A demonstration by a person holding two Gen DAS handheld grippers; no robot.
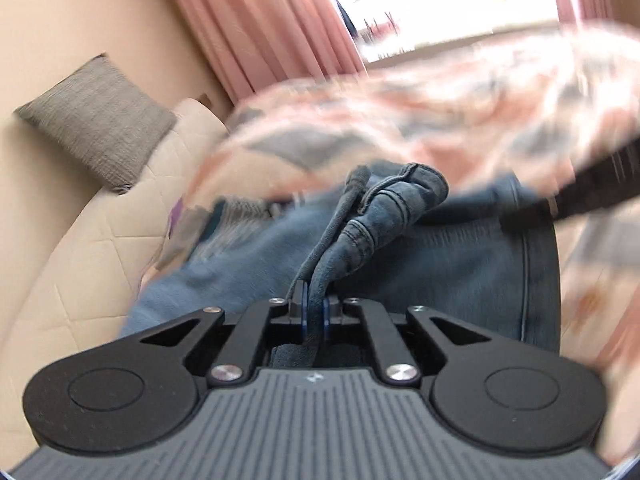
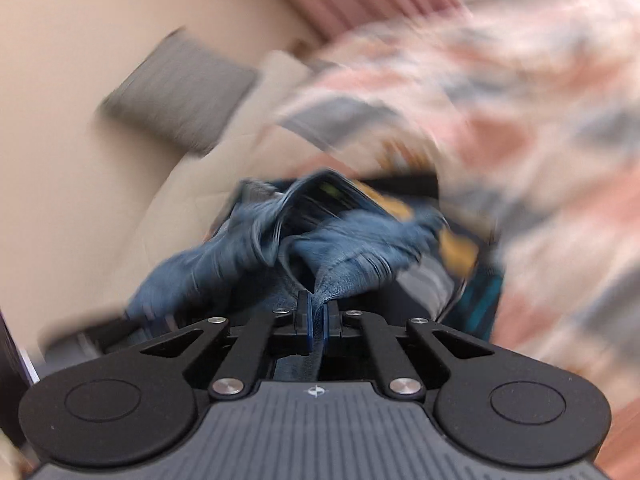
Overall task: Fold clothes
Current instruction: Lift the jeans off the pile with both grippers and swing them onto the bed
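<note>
We see a big patterned pink, white and grey bedspread with blue denim jeans lifted over it. Our left gripper and right gripper each have jaws pinching a bunched fold. The thick cloth could slip out if we swing fast.

Grey cushion, pink curtains, patterned bedspread

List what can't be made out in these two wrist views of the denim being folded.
- Left wrist: the jeans clamped in the left gripper; full shape hidden by the gripper body and frame edge.
- Left wrist: patterned cover print lost to motion blur.
- Right wrist: right gripper pinches denim; which part, blur hides. Yellow item unidentifiable.
</note>
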